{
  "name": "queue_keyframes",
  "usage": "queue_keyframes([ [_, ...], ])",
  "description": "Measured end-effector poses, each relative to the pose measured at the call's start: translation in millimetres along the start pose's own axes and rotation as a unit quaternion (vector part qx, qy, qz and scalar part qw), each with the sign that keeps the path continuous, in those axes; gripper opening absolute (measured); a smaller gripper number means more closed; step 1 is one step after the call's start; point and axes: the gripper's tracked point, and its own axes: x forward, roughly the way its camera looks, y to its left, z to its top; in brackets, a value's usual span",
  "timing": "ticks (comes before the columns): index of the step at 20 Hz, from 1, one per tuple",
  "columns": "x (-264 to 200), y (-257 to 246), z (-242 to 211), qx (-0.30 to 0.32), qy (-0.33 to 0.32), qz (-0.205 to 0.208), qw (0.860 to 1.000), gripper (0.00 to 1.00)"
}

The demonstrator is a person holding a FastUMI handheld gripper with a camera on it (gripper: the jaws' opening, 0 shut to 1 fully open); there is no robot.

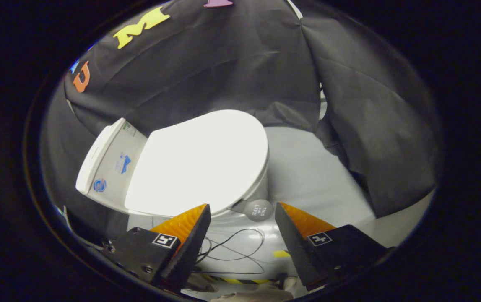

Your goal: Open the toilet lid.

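White toilet lid (200,161), closed

Black cloth (244,63) is hanging in folds well beyond the tool, while pale grey floor (307,176) is lying ahead, brightly lit.

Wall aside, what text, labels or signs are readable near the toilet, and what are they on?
Round grey tab under the closed white toilet lid: three printed lines, too blurred to quote.
Stickers on the white tank: too small to read.
Black-and-white square markers on the open gripper, whose fingers flank the tab: patterns, not words.
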Motion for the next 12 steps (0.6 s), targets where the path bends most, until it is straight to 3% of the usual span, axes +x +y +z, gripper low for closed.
queue_keyframes([
  [8, 25.3, -28.8, -6.3, 0.114, 0.03, 0.048, 0.992, 0.79],
  [12, 45.6, -37.8, -18.0, 0.151, 0.043, 0.053, 0.986, 0.71],
])
